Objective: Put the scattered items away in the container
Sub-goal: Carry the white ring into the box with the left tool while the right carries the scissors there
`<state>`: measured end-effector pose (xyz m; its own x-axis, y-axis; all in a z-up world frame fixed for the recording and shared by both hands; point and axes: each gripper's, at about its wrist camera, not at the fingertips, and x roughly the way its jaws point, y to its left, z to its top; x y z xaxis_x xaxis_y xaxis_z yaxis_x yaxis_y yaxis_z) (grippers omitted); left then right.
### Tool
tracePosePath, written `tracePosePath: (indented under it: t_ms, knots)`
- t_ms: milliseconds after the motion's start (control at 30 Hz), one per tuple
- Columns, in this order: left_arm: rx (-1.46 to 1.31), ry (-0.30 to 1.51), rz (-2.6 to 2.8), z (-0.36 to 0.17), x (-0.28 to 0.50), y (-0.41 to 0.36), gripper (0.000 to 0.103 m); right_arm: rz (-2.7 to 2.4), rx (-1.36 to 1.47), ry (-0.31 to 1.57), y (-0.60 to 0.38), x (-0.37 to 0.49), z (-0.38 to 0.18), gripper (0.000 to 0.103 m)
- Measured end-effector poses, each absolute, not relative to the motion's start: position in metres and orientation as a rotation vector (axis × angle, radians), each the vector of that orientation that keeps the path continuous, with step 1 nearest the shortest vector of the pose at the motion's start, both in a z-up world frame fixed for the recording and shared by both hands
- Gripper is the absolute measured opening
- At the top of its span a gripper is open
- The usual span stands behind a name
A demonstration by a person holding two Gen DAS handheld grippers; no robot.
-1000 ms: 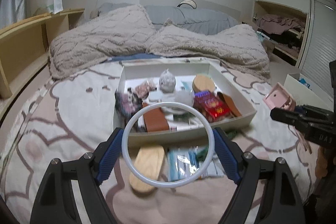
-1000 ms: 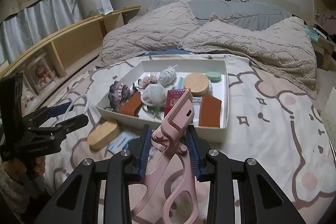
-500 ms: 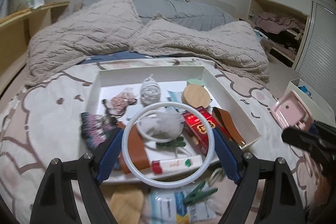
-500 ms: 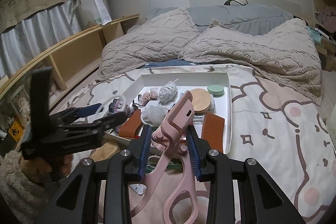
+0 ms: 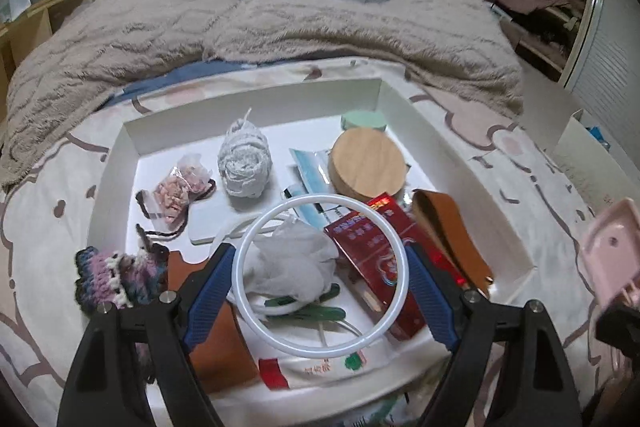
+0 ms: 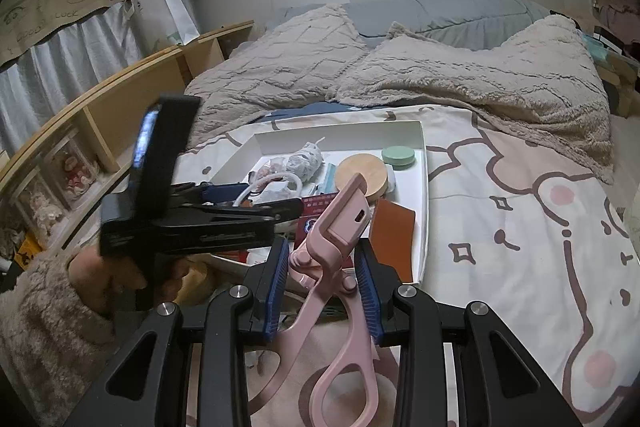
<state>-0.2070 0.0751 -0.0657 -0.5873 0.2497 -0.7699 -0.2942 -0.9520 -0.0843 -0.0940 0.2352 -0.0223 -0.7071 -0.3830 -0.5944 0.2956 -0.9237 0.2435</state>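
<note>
White ring [image 5: 320,277] and pink eyelash curler [image 6: 336,263], held over tray.
Ring is clamped in left gripper [image 5: 320,283] above white tray [image 5: 460,155]; curler is pinched by right gripper [image 6: 323,285].

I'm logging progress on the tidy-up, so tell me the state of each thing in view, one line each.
left gripper: jaws shut on the white ring, over the tray
white ring: held, not yet dropped
right gripper: jaws shut on the pink eyelash curler
pink eyelash curler: held, outside the tray
white tray: open, partly filled
wooden lid: lying flat in tray
red box: lying in tray
</note>
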Motion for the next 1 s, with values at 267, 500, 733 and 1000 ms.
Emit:
tracePosePath:
  t_ms: [267, 500, 733, 1000]
  knots:
    - [-1.355, 0.04, 2.548, -0.084, -0.225, 0.068, 0.084, -2.593, 0.96, -0.183, 0.239, -0.093, -0.025, 0.034]
    - [-1.384, 0.019, 2.585, -0.092, -0.227, 0.048, 0.084, -2.586, 0.97, -0.175, 0.239, -0.095, -0.027, 0.034]
    - [-1.413, -0.026, 2.582, -0.103, -0.23, 0.035, 0.085, -2.57, 0.973, -0.149, 0.232, -0.103, -0.024, 0.034]
    - [-1.386, -0.094, 2.557, -0.092, -0.211, 0.028, 0.085, -2.511, 0.976, -0.176, 0.221, -0.135, -0.012, 0.034]
